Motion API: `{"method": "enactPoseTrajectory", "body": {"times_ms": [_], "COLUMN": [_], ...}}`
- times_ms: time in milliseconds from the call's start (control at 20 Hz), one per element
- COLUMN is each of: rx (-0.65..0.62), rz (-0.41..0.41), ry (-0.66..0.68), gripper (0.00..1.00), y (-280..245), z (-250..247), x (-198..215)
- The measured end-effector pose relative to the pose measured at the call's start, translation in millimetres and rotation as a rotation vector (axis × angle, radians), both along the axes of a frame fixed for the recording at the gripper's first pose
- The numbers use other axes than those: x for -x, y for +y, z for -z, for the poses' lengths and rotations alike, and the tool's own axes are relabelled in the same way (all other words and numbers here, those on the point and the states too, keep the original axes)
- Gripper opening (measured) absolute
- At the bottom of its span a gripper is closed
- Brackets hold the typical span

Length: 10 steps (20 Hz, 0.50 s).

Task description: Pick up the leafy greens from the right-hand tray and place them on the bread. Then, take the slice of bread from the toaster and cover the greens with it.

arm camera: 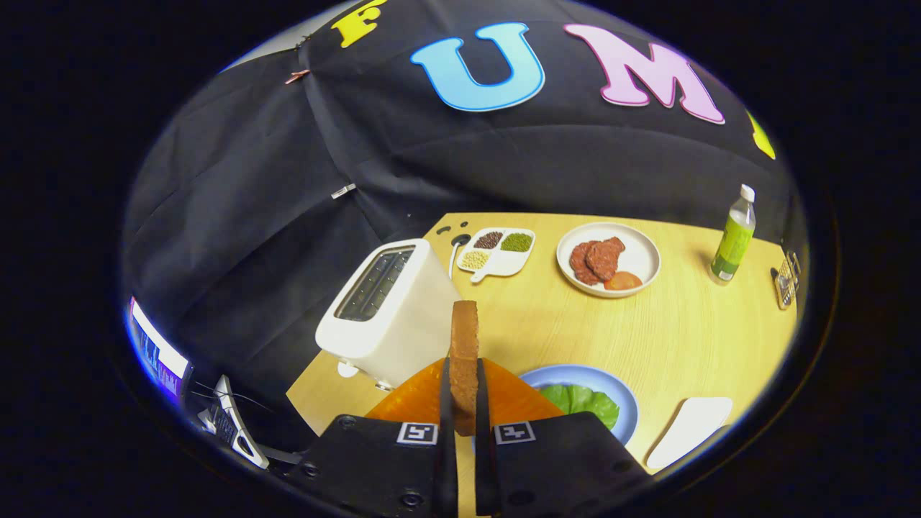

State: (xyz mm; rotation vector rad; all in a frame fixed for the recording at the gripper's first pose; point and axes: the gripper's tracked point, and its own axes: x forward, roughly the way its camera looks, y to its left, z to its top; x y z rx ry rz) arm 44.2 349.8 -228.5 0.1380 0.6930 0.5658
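Note:
My gripper (464, 392) is shut on a slice of bread (464, 352), which stands on edge between the two fingers and rises above them. Just right of the fingers lies a blue plate (611, 385) with leafy greens (583, 403) on it; what is under the greens is hidden. The white toaster (388, 313) stands to the left of the held slice, its two slots facing up. An orange mat (410, 403) lies under the gripper, beneath the plate's left side.
Beyond the fingers, on the wooden table (683, 331), are a white plate (644, 252) with red meat slices and tomato, a small white divided dish of beans (496, 252), and a green bottle (734, 237). A white tray (691, 428) lies at the near right.

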Motion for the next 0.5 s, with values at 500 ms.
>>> {"method": "enactPoseTrajectory", "body": {"times_ms": [500], "rx": [0.034], "rz": [0.089], "ry": [0.118], "gripper": [0.14], "y": [-49.2], "z": [61.5], "x": [-0.6]}}
